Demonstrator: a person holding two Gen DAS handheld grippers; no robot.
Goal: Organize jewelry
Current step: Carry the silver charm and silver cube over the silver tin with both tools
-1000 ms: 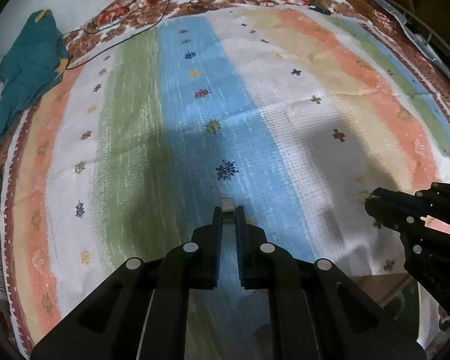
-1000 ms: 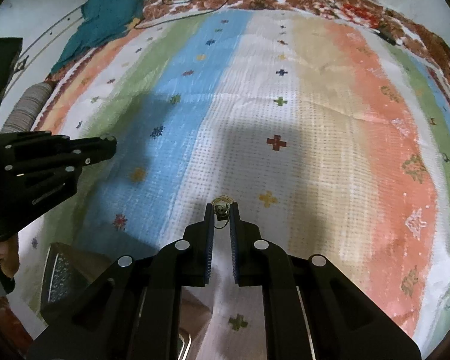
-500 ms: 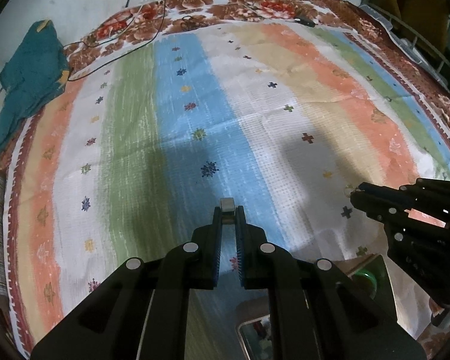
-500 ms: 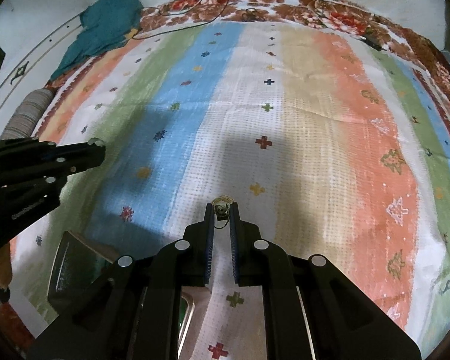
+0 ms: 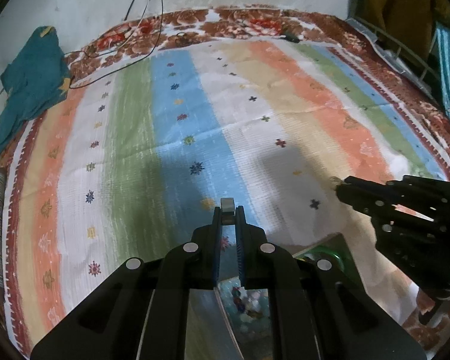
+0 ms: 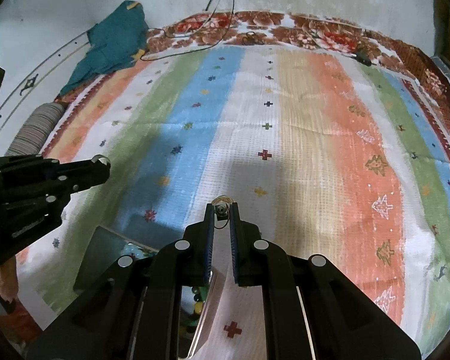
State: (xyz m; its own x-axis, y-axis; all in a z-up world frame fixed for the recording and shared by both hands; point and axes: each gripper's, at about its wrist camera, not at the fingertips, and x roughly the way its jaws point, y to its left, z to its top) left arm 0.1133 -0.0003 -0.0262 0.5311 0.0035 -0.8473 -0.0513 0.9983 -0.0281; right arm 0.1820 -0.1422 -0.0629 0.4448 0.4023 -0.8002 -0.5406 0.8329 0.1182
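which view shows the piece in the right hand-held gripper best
The right wrist view: the small ring-like piece sits centred between its fingertips, close up. In the left wrist view, the right hand-held gripper appears side-on, with only a glint of that piece at its tip.

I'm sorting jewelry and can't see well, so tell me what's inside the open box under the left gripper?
Under the left gripper, the box shows mixed colored beads and a green ring-shaped piece. The gripper's body covers the rest, so the full contents cannot be seen.
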